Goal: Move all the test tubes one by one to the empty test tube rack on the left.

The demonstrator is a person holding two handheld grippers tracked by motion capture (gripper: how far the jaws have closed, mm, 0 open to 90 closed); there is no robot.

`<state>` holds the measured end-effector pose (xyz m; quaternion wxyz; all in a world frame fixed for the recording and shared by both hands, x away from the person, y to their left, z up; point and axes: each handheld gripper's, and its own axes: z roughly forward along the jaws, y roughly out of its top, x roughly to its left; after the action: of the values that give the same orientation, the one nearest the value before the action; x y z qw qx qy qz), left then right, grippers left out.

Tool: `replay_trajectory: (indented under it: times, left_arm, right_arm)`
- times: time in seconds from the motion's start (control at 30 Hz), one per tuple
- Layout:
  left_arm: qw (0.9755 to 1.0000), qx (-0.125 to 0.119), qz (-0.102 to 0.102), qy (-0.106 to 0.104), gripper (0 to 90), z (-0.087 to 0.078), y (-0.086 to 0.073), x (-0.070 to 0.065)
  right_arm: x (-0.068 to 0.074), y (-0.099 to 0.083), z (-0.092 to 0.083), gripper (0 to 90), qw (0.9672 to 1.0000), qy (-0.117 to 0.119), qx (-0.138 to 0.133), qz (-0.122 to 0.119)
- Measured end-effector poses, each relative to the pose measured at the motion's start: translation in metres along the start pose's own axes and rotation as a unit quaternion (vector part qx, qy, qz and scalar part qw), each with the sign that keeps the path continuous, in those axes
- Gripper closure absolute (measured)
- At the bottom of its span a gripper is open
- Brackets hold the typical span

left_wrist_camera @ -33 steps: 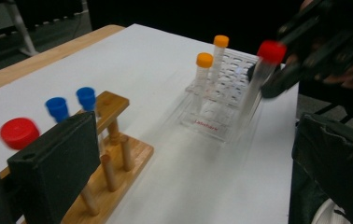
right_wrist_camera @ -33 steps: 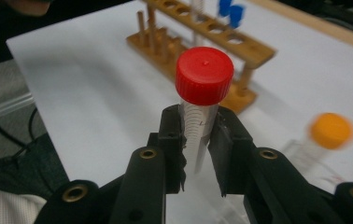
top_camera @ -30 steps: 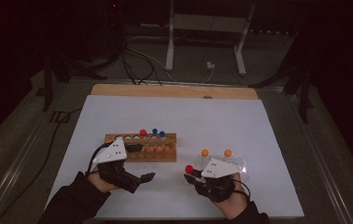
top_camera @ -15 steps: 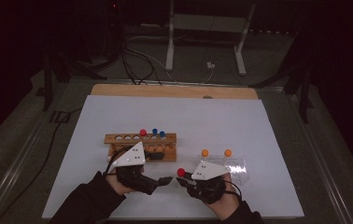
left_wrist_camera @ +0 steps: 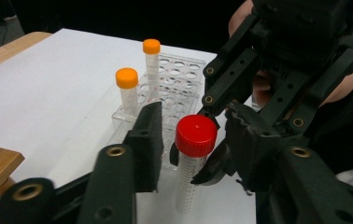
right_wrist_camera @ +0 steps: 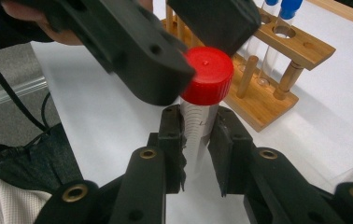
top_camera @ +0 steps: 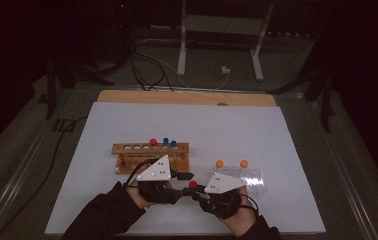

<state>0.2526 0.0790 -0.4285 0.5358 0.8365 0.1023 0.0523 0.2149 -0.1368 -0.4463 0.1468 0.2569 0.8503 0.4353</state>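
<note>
Dead center of the left gripper view, the upright red-capped tube [left_wrist_camera: 194,154], clamped low by the right gripper [left_wrist_camera: 221,154], sits between the left gripper [left_wrist_camera: 193,140]'s closing, not-yet-touching jaws.

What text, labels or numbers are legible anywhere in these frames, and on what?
None can be read for certain.
Red-capped tube: printed graduation marks down its side, plus a few characters next to them, too blurred to read.
Same tube in the left gripper view: graduation lines, no legible numbers.
Orange-capped tubes: faint marks, too small to read.
Wooden rack and clear rack: no lettering seen.
</note>
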Motion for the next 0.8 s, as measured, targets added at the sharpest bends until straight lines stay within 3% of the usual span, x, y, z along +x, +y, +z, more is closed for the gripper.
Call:
replay_trajectory:
  times: [0.2, 0.37, 0.5, 0.63, 0.8]
  left_arm:
    - [1.0000, 0.004, 0.006, -0.001, 69.9, 0.003, -0.001, 0.000]
    - [0.9999, 0.009, 0.013, 0.003, 71.3, 0.004, 0.000, 0.000]
    - [0.9999, 0.009, 0.007, 0.005, 71.7, 0.003, 0.002, 0.001]
    - [1.0000, 0.003, 0.001, 0.007, 71.7, -0.004, 0.004, 0.004]
    - [0.9996, -0.002, 0.003, 0.030, 71.7, -0.020, 0.007, 0.010]
  right_arm:
    - [0.000, 0.000, 0.000, 74.9, 1.0000, 0.000, -0.001, 0.001]
    - [0.000, 0.000, 0.000, 74.9, 1.0000, -0.001, 0.000, 0.002]
    - [-0.002, 0.000, 0.000, 73.4, 1.0000, 0.003, -0.002, 0.006]
    - [-0.002, 0.000, -0.004, 57.2, 0.9998, 0.002, -0.014, 0.011]
    - [-0.008, 0.001, -0.010, 40.3, 0.9993, -0.008, -0.028, 0.025]
